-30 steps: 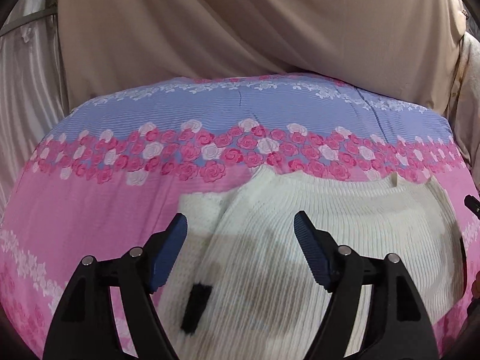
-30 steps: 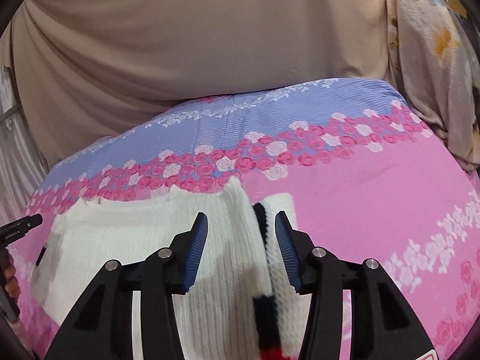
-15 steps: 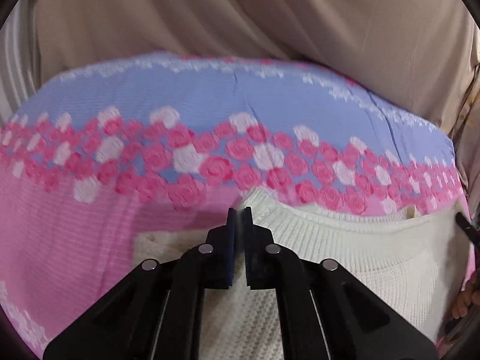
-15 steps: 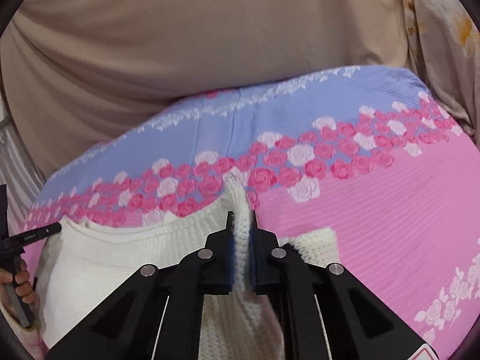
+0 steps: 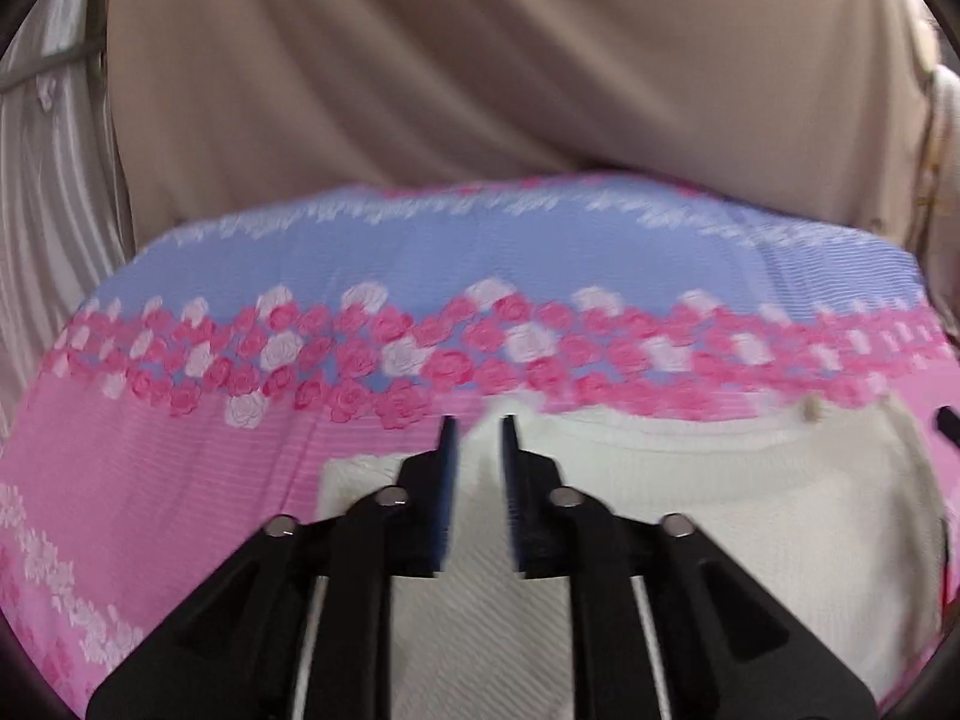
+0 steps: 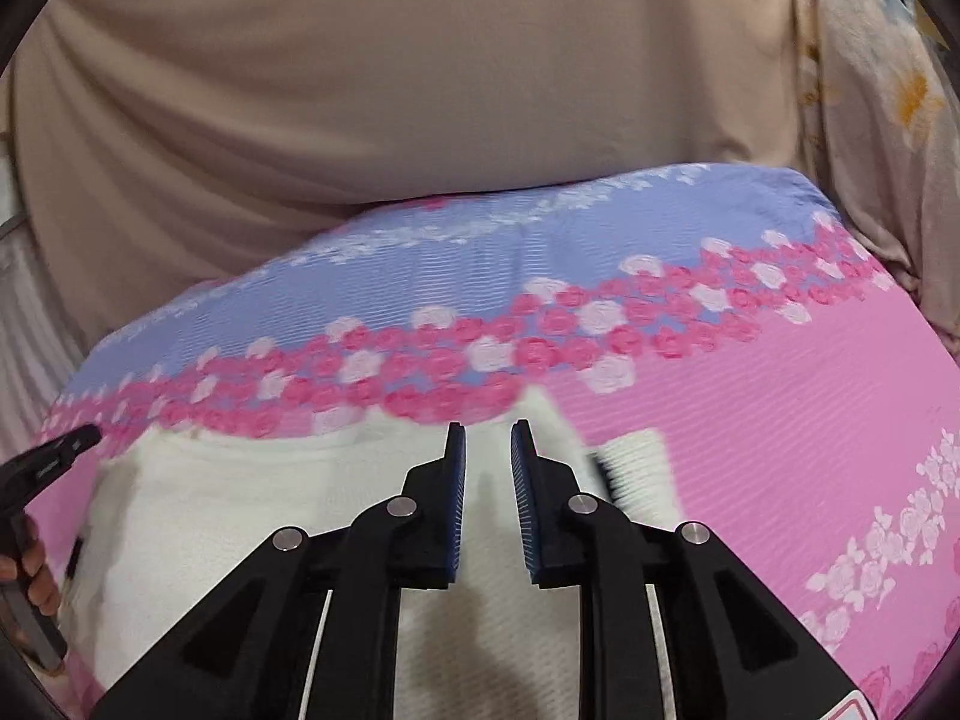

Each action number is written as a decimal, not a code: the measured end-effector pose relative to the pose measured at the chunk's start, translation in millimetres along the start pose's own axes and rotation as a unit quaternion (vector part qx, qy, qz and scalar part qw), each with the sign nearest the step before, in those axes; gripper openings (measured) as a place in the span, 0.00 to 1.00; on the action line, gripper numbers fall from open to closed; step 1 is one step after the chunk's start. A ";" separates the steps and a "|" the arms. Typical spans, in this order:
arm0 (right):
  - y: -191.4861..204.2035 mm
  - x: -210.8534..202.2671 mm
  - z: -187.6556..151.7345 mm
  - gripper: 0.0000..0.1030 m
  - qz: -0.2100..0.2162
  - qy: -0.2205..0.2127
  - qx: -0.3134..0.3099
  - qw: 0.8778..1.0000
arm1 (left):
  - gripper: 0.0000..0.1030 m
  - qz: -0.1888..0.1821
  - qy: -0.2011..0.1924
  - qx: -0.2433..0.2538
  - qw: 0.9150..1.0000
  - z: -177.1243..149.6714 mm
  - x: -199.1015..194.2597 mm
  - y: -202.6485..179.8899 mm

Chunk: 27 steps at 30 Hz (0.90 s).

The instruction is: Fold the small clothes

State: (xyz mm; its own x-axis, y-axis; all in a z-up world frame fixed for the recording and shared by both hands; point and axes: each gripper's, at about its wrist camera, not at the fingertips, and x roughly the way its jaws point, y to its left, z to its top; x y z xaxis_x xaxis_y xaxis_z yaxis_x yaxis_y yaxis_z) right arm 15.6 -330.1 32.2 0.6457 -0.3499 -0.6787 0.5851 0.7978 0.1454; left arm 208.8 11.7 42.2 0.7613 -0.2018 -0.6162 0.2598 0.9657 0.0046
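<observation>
White ribbed knit sweater (image 5: 750, 516) lies flat on the pink floral bedsheet (image 5: 180, 480), sleeves tucked in. Left gripper (image 5: 477, 420) and right gripper (image 6: 487, 423) jaws have just been opening, slightly parted, pinching nothing.

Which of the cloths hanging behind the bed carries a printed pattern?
The pale cloth at the far right, printed with yellow flowers; the wide beige cloth beside it is plain.

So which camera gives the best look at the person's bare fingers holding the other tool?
The right wrist view: the fingers wrap the left hand-held gripper at its left edge. The left wrist view shows no fingers.
</observation>
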 end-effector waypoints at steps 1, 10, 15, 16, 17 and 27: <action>24.9 -0.6 -12.6 0.18 0.039 0.014 -0.022 0.999 | 0.31 -0.023 -0.001 0.008 1.000 -4.7 -12.3 -12.7; 55.1 -11.6 -95.9 0.02 0.076 0.086 -0.054 0.992 | 0.32 -0.063 0.084 0.055 0.993 -83.5 -12.7 -43.5; -52.2 -50.1 -110.1 0.00 -0.037 0.086 0.037 0.995 | 0.25 0.029 0.097 -0.003 0.995 -107.3 -28.2 39.5; -72.4 -58.2 -115.7 0.00 -0.026 0.081 0.061 0.995 | 0.23 0.007 0.095 -0.016 0.995 -113.0 -34.9 53.7; -85.9 -61.2 -119.9 0.00 -0.015 0.081 0.082 0.993 | 0.20 0.000 0.095 -0.022 0.995 -115.7 -40.5 59.7; -66.4 -33.8 -25.9 0.43 -0.051 0.007 0.035 0.998 | 0.46 -0.015 0.038 -0.040 0.998 -41.0 -34.8 35.9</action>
State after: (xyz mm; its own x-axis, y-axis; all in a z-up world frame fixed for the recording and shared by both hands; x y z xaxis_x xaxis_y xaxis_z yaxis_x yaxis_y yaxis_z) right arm -57.7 -358.6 26.8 0.5747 -0.4205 -0.7021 0.6804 0.7222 0.1244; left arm 167.3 60.1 31.5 0.7059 -0.2214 -0.6729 0.2321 0.9697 -0.0755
